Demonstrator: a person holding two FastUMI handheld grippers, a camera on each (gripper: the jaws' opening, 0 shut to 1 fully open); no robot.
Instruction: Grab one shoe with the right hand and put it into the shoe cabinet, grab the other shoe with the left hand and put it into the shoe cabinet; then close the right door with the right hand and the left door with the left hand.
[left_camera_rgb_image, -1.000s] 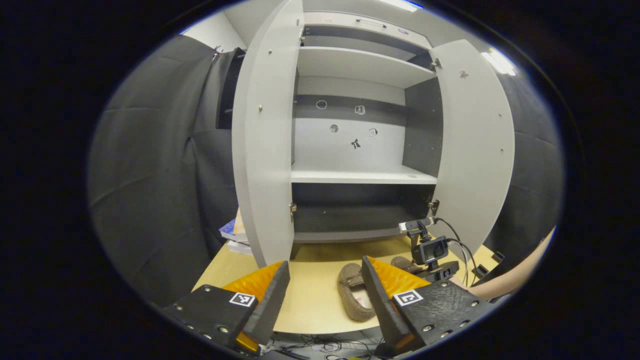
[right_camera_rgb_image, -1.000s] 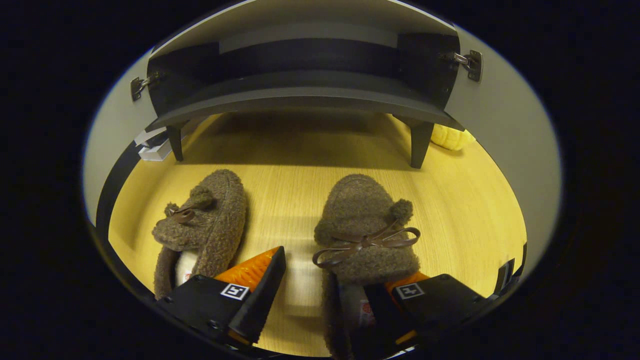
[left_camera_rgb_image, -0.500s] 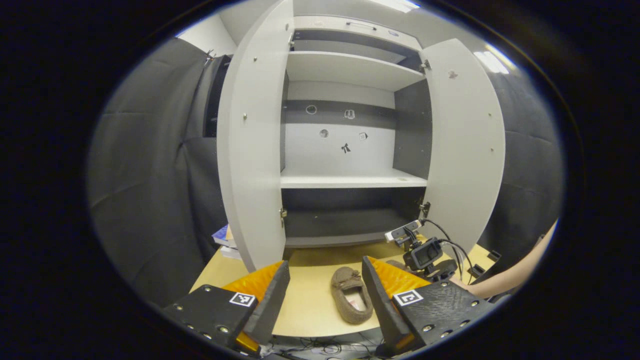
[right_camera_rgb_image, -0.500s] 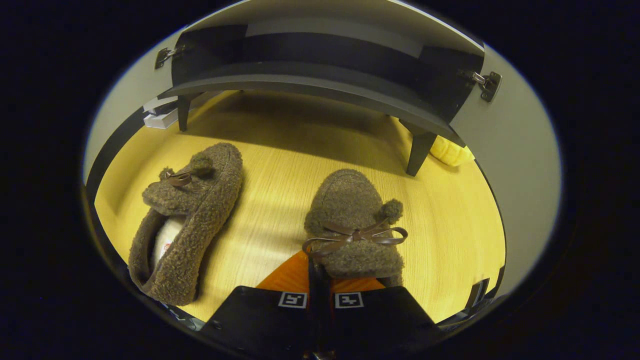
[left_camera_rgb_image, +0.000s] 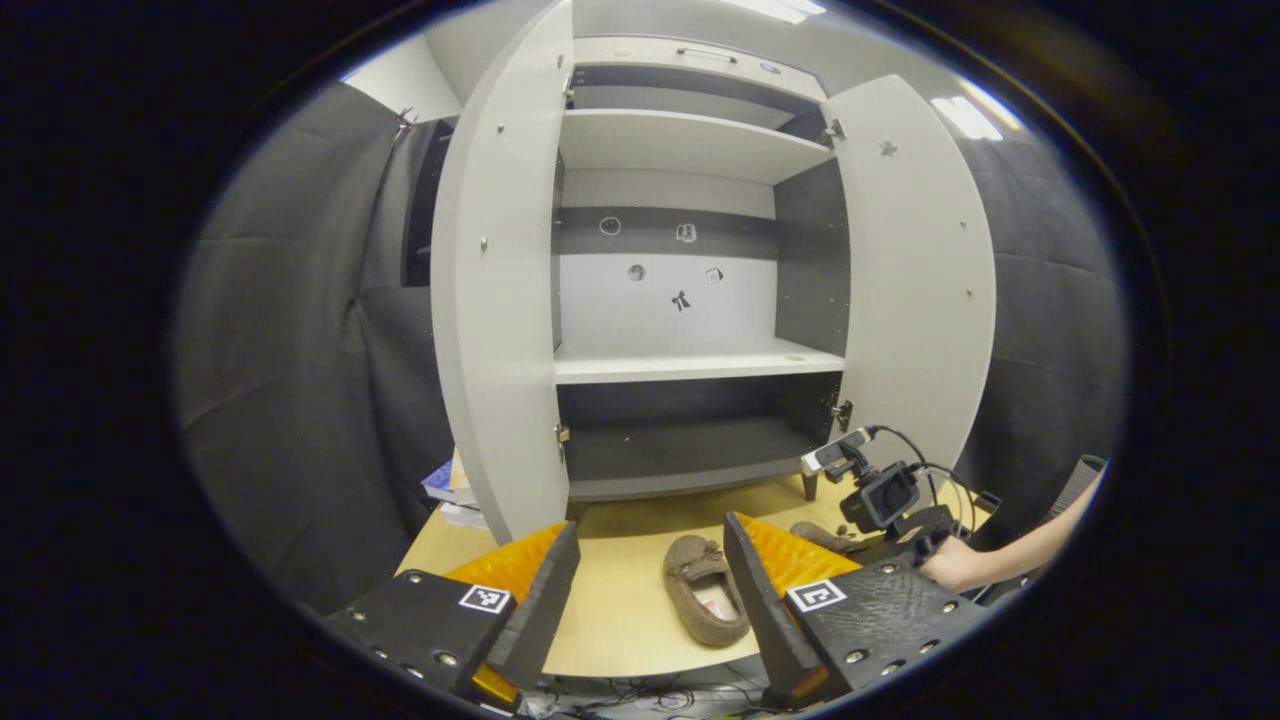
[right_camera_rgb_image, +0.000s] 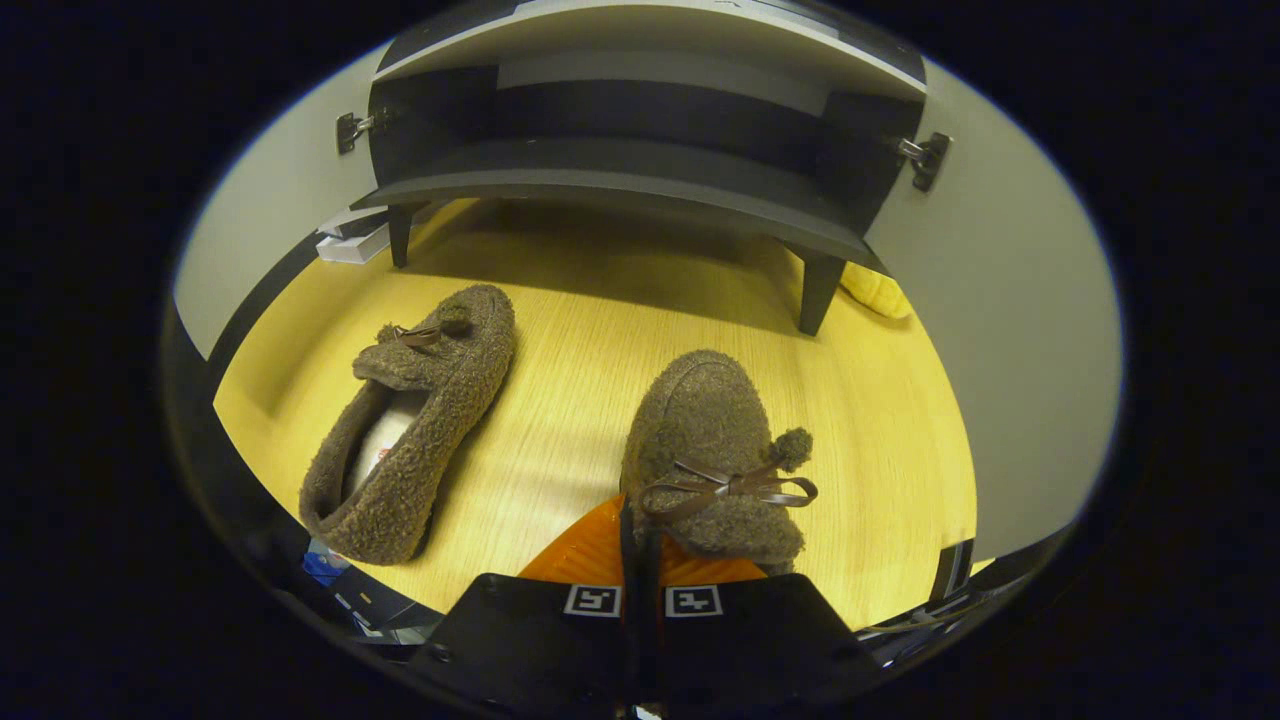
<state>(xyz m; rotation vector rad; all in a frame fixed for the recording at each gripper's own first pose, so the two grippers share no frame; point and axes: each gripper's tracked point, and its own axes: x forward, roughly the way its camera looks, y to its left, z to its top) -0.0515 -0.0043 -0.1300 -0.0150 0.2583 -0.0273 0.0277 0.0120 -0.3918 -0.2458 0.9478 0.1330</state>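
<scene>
Two brown fuzzy shoes with bows lie on the yellow table in front of the open shoe cabinet (right_camera_rgb_image: 620, 180). My right gripper (right_camera_rgb_image: 640, 545) is shut on the rear edge of the right shoe (right_camera_rgb_image: 710, 430), toe towards the cabinet. The other shoe (right_camera_rgb_image: 420, 420) lies free to its left. In the left gripper view my left gripper (left_camera_rgb_image: 650, 580) hangs open above the table's near edge, with that free shoe (left_camera_rgb_image: 705, 590) between its fingers but farther off. The right gripper (left_camera_rgb_image: 880, 495) and the hand (left_camera_rgb_image: 950, 565) holding it show beyond.
The grey cabinet stands on short legs with its left door (left_camera_rgb_image: 495, 300) and right door (left_camera_rgb_image: 920, 280) swung wide; its shelves (left_camera_rgb_image: 690, 365) are bare. Stacked books (left_camera_rgb_image: 450, 485) lie left of it, and a yellow object (right_camera_rgb_image: 875, 290) sits behind the right leg.
My right gripper went from open around the right shoe's heel to shut on it, then drew back and up a little. The left gripper stayed open and shifted only slightly.
</scene>
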